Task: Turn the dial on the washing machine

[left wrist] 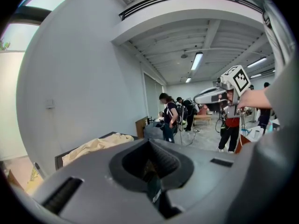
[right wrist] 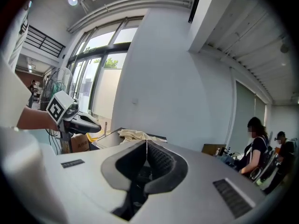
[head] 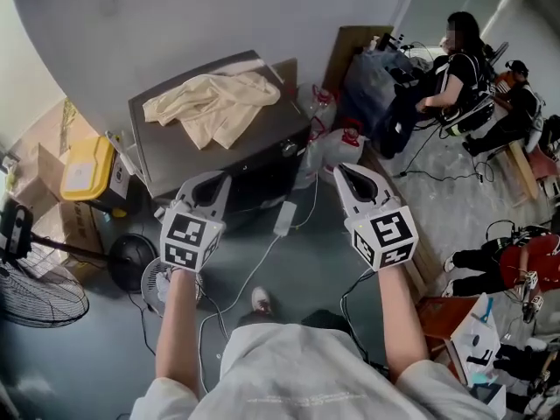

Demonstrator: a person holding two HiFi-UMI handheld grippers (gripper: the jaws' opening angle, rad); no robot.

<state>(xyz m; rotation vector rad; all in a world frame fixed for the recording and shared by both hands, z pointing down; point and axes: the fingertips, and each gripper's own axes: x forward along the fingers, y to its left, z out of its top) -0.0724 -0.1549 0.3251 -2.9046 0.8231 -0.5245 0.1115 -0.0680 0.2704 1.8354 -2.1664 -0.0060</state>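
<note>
Hovering at six o'clock of the washing machine [head: 175,160], cloth [head: 214,103] on its lid, left gripper [head: 213,185] and right gripper [head: 352,176] are both sitting with jaws together, empty. Best opening one wide before squaring onto the dial, which is too small to spot here.

Your head view is evenly lit, a little dim and cool, and it curves at the edges. In the left gripper view a ceiling lamp [left wrist: 196,60] glares at upper centre. The left gripper [left wrist: 149,143] looks soft near the lens. In the right gripper view, daylight comes through the windows [right wrist: 100,41] at upper left. Both gripper views have black corners.
</note>
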